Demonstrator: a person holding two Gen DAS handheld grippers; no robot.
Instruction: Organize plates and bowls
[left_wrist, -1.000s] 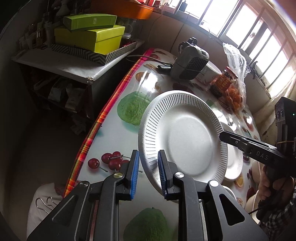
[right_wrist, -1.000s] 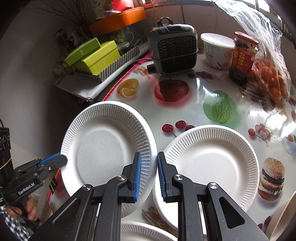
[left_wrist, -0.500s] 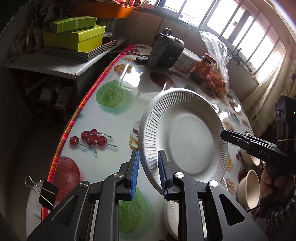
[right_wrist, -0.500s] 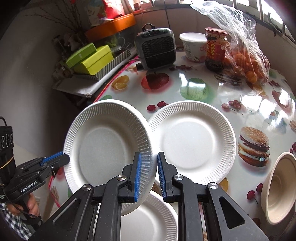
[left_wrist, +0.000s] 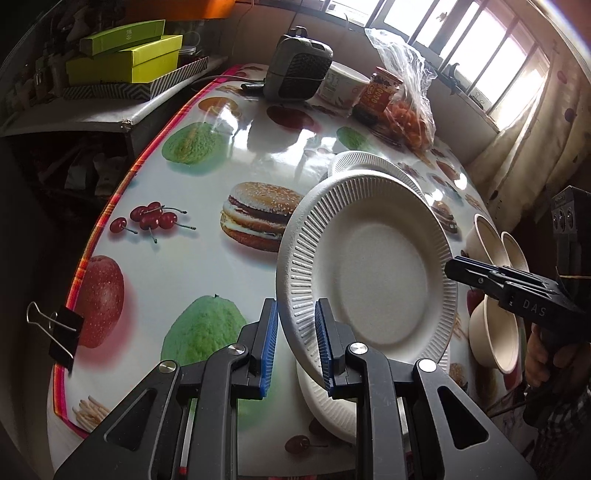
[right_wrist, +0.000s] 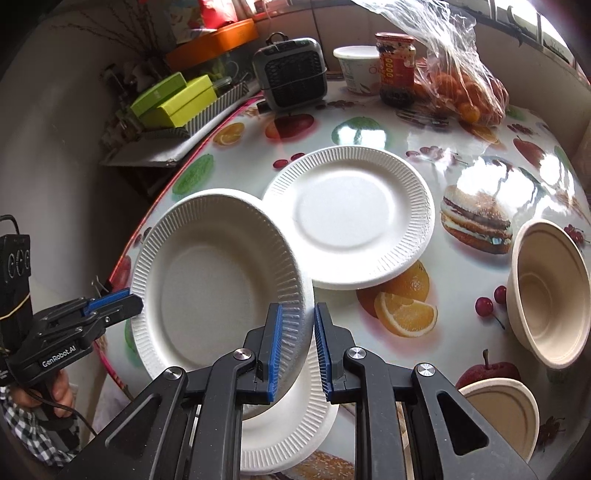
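A white ribbed paper plate (left_wrist: 369, 266) is held tilted above the table, gripped by its rim on two sides. My left gripper (left_wrist: 295, 349) is shut on its near rim, and my right gripper (right_wrist: 297, 347) is shut on its opposite rim (right_wrist: 221, 280). The right gripper shows in the left wrist view (left_wrist: 491, 280); the left one shows in the right wrist view (right_wrist: 107, 306). Under the held plate lies another white plate (right_wrist: 291, 417), also in the left view (left_wrist: 325, 406). A third plate (right_wrist: 351, 214) lies flat further back. Beige bowls (right_wrist: 546, 291) stand on the right.
A round table with a fruit-print cloth (left_wrist: 207, 266) carries a small grey heater (left_wrist: 299, 70), a white tub (right_wrist: 356, 68), a sauce jar (right_wrist: 395, 66) and a bag of oranges (right_wrist: 461, 88) at the back. A binder clip (left_wrist: 59, 332) sits on the table edge. Green boxes (left_wrist: 125, 55) lie on a side shelf.
Both grippers have carried the held plate back toward the near table edge, over the plate lying there. More of the table and the bowls have come into view.
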